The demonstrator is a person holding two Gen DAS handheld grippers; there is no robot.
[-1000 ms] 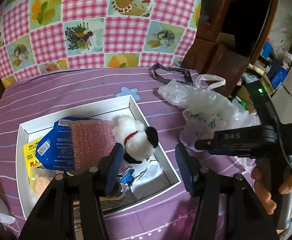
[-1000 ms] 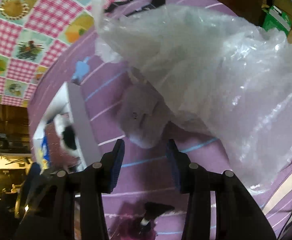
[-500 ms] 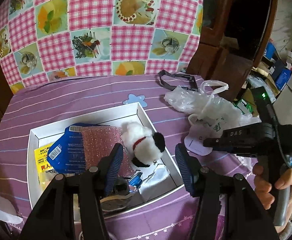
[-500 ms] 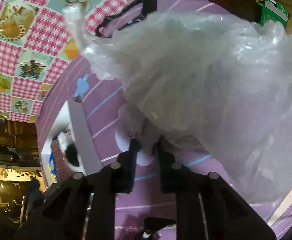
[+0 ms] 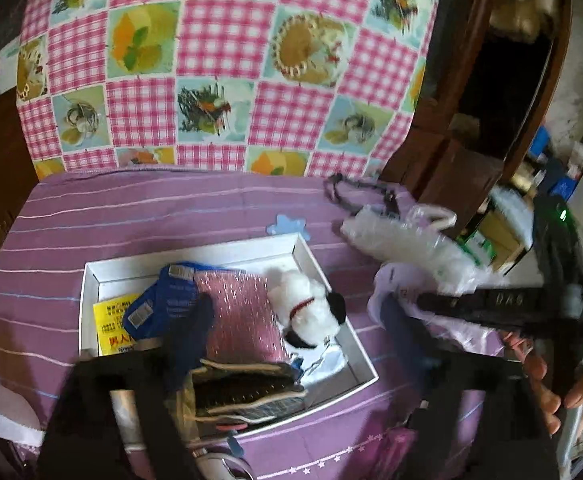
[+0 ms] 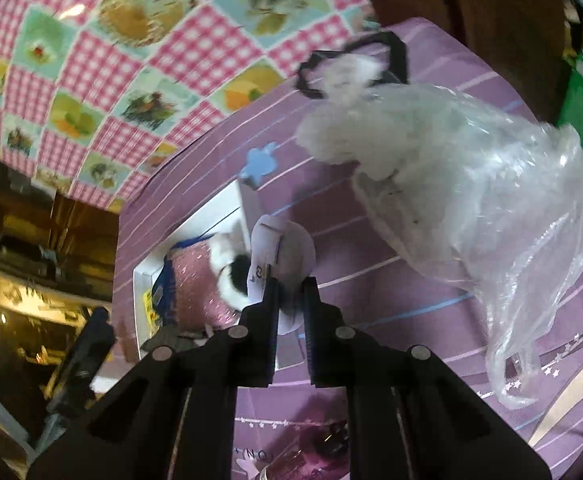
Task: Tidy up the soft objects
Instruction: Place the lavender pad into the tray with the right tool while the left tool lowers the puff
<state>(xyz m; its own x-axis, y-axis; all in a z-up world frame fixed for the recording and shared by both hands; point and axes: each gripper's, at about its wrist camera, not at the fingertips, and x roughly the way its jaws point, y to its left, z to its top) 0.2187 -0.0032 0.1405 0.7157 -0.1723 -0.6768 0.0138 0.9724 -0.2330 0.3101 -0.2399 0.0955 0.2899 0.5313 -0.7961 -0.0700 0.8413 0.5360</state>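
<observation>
Lilac soft fabric, a pale padded piece (image 6: 287, 248), is sitting pinched between the blue pads of the right hand-held gripper (image 6: 291, 300), whose jaws are pressed nearly together on its lower edge after just closing; the piece is standing up directly ahead of the fingertips, lifted above the purple striped cloth of the desk (image 6: 391, 292). Just left of it, the white tray (image 5: 331, 280) is holding a black-and-white plush dog (image 5: 307, 312) against its right wall, lying beside a pink glittery pad (image 5: 239, 316) and a blue packet (image 5: 159, 304). The left hand-held gripper (image 5: 295, 332) is hovering over this tray with its jaws spread wide, having just opened, and nothing is sitting between its pads; the plush dog is lying just beyond and between the two fingers. To the right, a crumpled clear plastic bag (image 6: 491, 200) is lying on the desk beyond the lilac piece, with a black strap (image 6: 371, 52) behind it. Farther back, a pink checked cloth (image 5: 219, 60) is hanging.
</observation>
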